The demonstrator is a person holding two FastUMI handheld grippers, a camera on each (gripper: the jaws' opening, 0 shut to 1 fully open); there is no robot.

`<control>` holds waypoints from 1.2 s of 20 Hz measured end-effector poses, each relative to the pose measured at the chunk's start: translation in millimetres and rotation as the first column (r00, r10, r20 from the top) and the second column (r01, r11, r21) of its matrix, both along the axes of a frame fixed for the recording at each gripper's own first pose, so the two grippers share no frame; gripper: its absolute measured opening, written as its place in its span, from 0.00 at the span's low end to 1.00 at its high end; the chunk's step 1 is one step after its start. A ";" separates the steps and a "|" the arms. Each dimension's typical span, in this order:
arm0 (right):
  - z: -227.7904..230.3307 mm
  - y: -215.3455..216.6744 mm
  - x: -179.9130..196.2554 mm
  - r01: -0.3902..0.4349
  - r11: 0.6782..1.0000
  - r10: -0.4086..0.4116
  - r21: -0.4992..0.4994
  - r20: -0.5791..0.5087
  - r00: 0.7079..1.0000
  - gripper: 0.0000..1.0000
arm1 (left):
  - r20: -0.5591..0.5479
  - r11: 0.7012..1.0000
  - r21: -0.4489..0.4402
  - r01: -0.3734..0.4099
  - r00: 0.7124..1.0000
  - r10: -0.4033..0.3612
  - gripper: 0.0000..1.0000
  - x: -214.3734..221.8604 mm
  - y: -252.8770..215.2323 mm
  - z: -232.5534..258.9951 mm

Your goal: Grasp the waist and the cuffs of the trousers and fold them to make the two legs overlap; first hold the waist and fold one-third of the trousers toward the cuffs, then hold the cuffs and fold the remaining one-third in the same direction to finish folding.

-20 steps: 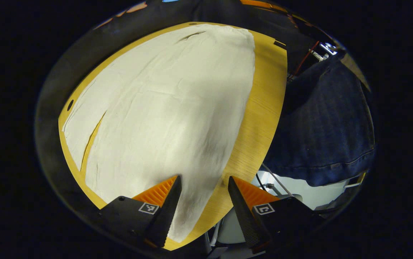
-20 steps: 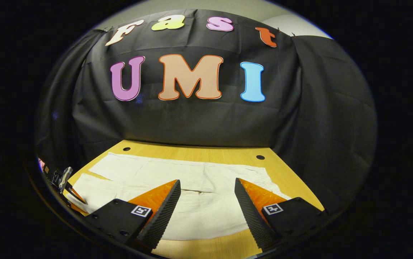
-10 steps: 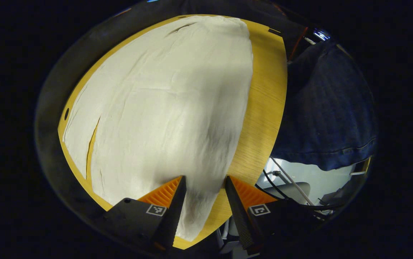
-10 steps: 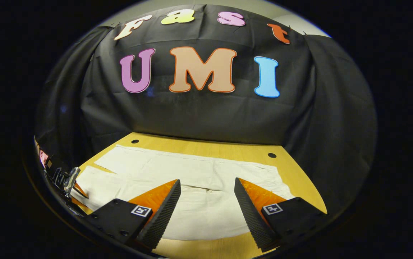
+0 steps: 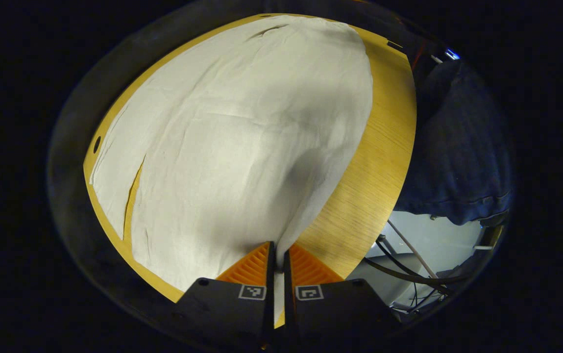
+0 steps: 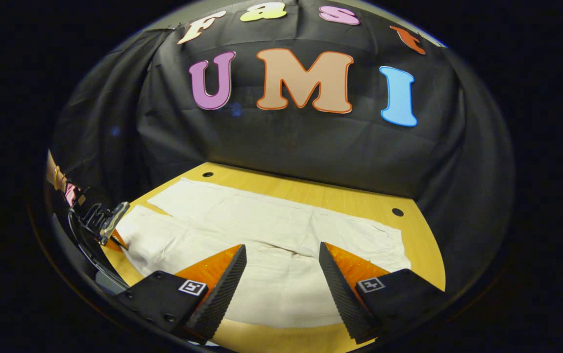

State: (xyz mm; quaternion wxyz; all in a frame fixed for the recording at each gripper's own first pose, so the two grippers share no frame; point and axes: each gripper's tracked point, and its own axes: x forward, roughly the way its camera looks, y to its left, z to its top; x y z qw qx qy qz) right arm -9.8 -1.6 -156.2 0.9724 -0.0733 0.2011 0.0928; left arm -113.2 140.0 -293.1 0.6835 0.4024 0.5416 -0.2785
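Left gripper view: our left gripper (image 5: 277, 260) at 6 o'clock, jaws pinched on the trousers (image 5: 242, 137) hem, gaping a second ago, ready to lift this leg over. Right gripper view: our right gripper (image 6: 281, 274) at 6 o'clock, jaws wide apart as before, poised above the trousers' waist on the table (image 6: 359, 198).

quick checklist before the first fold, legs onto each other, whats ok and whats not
1. Left tool shut on the trousers at the near cuff edge: ok.
2. Right tool gripping the waist: not ok, fingers wide open above the cloth.
3. Both legs lying flat, side by side on the table: ok.
4. Cloth between the left tool's fingers one layer or two: cannot tell.
5. Bare table beyond the far leg: ok.
6. Cables under the table edge away from the cloth: ok.
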 end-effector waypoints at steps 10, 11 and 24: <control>-93.6 -72.3 -32.0 -0.371 0.880 0.265 -0.296 -0.342 0.902 0.96 | 0.005 0.999 0.052 0.008 1.000 -0.008 0.00 0.0 1.6 -3.2; -104.1 -77.6 -38.7 -0.417 0.854 0.287 -0.311 -0.387 0.876 0.98 | 0.008 0.999 0.053 0.000 1.000 -0.001 0.00 0.1 2.0 -3.4; -185.9 -119.7 -63.7 -0.702 0.629 0.329 -0.335 -0.704 0.630 0.96 | 0.021 0.996 0.092 -0.008 1.000 0.007 0.00 2.0 2.3 -5.6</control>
